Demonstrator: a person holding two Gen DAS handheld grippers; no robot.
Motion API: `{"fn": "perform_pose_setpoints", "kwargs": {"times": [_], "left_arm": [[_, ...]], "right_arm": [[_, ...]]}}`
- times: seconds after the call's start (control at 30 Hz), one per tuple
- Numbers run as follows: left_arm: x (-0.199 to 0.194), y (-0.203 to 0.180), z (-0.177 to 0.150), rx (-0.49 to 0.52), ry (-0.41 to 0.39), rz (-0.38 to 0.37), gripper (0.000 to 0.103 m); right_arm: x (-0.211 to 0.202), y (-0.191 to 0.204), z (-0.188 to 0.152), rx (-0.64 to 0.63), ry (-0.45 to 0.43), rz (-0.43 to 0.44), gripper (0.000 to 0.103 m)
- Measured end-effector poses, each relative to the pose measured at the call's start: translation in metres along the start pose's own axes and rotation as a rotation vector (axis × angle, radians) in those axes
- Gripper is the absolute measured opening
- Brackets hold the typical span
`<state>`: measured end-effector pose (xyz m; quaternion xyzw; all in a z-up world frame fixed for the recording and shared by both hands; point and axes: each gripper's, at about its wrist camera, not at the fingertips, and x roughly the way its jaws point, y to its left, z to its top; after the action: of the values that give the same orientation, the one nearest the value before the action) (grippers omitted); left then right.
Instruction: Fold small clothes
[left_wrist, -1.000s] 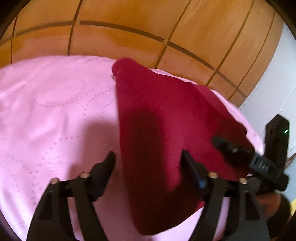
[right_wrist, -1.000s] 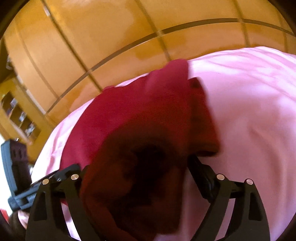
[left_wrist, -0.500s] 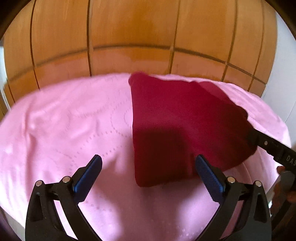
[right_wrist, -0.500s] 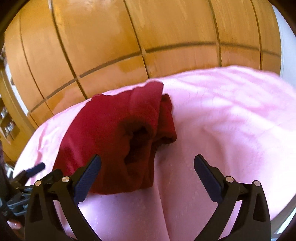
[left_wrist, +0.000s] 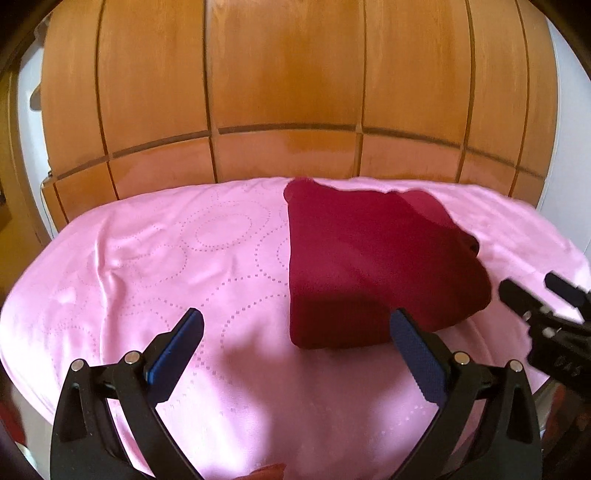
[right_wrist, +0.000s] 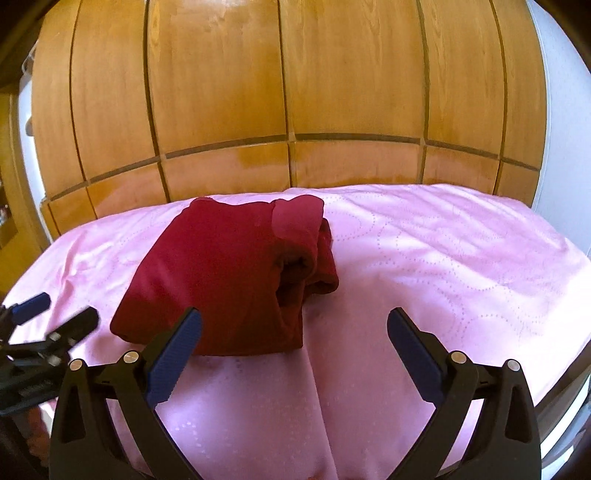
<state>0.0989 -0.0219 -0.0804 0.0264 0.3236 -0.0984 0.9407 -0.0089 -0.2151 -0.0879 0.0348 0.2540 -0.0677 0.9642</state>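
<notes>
**Folded Garment Rests as Both Claws Stand Wide**

A dark red garment (left_wrist: 380, 266) lies folded on the pink quilted bedspread (left_wrist: 184, 258), near the wooden wardrobe (left_wrist: 288, 92). The left gripper (left_wrist: 295, 347) and right gripper (right_wrist: 293, 343) both gape fully apart — neither holds anything, and no pad touches cloth. The bundle sits ahead and to the right of the left claw, ahead and left of the right; its long axis appears to run away from both. Neither is plainly nearer. Only the right wrist view shows the rumpled, open layers at the bundle's right edge — likely the spot needing tidying.
</notes>
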Motion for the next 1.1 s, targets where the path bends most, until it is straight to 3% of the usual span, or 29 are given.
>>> {"fn": "perform_pose_setpoints", "kwargs": {"times": [0.13,1.1], "left_arm": [[-0.004,0.009,0.002,-0.056,-0.011,0.022,0.101],[0.004,0.002,-0.003,-0.037,0.039,0.003,0.101]], "right_arm": [[0.004,0.001,-0.002,-0.016,0.021,-0.014,0.099],[0.005,-0.003,-0.002,0.010,0.029,0.005,0.099]]}}
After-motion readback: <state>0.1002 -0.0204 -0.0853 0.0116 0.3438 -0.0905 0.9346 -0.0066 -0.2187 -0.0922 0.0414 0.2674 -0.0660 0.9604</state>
